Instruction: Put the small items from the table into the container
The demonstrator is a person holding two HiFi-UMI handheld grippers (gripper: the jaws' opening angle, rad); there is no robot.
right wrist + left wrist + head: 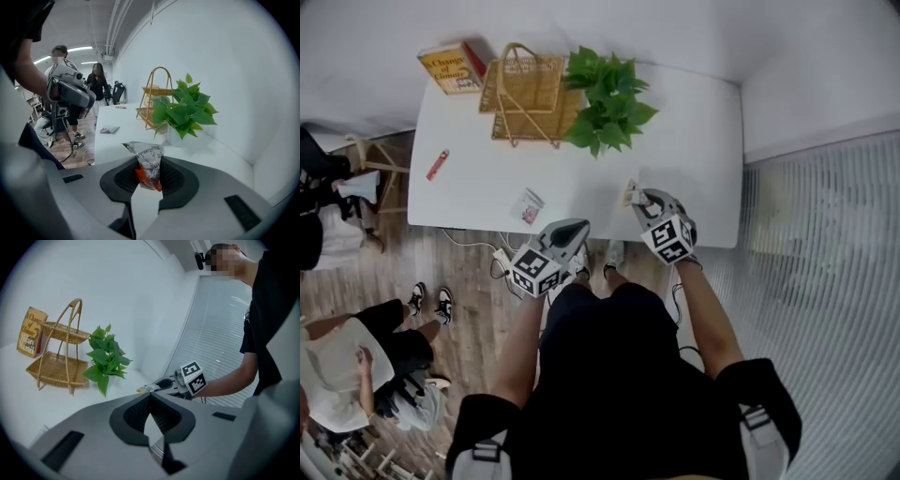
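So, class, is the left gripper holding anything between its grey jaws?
No: in the left gripper view the left gripper has its jaws closed tip to tip, with nothing between them.

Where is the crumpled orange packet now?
The packet is gripped by the right gripper, above the table's near edge, with the plant just beyond.

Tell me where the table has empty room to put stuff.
The table is bare right of the plant. So is the middle, between the red stick, basket and small packet. Crowded: the far edge with book, basket, plant.
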